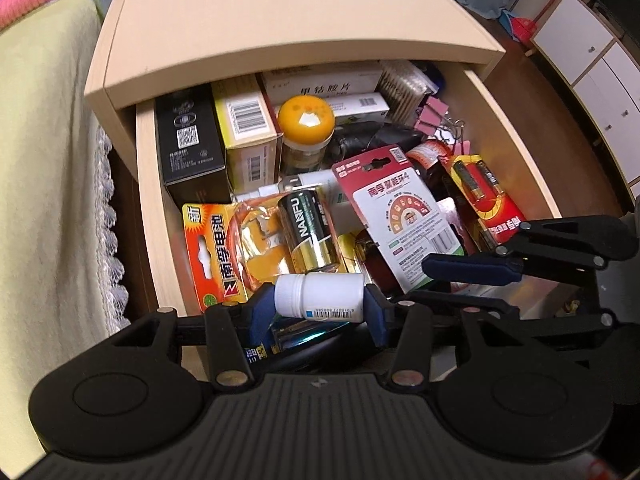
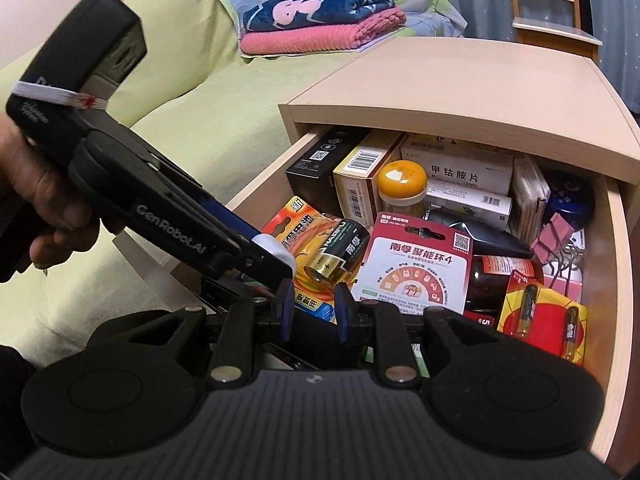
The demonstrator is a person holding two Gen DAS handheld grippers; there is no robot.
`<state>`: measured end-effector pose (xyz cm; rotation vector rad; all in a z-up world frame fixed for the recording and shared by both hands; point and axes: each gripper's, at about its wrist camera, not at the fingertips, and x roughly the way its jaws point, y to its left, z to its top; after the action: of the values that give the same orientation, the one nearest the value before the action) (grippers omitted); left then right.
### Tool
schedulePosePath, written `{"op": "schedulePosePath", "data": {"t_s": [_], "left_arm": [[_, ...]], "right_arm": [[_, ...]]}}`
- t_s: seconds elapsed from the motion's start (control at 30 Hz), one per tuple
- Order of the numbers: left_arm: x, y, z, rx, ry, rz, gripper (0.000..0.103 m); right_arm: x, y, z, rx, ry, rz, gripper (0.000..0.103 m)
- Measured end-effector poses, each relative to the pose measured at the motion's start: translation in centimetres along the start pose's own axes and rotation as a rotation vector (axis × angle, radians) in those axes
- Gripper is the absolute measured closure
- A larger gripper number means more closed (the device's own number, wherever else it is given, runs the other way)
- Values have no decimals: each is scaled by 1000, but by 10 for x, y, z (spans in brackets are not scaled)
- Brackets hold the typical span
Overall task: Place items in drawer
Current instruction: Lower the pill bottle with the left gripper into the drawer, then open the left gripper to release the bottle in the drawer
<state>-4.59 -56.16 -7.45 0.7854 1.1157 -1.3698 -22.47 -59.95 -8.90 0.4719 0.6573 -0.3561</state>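
A light wood drawer [image 1: 150, 200] [image 2: 616, 264] stands pulled out of a bedside cabinet, crowded with items. My left gripper [image 1: 320, 300] is shut on a small white pill bottle [image 1: 324, 294], held sideways over the drawer's near left part, just above an orange battery pack [image 1: 224, 256]. In the right wrist view the left gripper [image 2: 280, 258] reaches in from the upper left with the bottle [image 2: 276, 248] at its tip. My right gripper [image 2: 314, 312] hovers over the drawer's front edge, slightly open, with nothing between its blue pads [image 2: 286, 312]. It also shows from the side as the right gripper [image 1: 436, 276].
The drawer holds a large NANFU battery [image 1: 308, 232], a red-white battery card [image 2: 416, 268], an orange-lidded jar [image 1: 306, 120], a black box [image 1: 192, 148], medicine boxes, an AA battery pack [image 2: 544, 316] and pink binder clips [image 2: 556, 240]. A green-sheeted bed [image 2: 180, 92] lies left. A hand [image 2: 36, 192] holds the left gripper.
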Motion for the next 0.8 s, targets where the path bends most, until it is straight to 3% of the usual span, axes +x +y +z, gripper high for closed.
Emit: {"op": "schedulePosePath", "data": {"t_s": [0.57,0.8], "left_arm": [[16,9,16,-76,37,-22,51],[18,2,17,-62,58,-14,41]], "right_arm": [[-2,-7,1,11,-20,-28,84],[1,-10,-1,18,-7,-33,84]]}}
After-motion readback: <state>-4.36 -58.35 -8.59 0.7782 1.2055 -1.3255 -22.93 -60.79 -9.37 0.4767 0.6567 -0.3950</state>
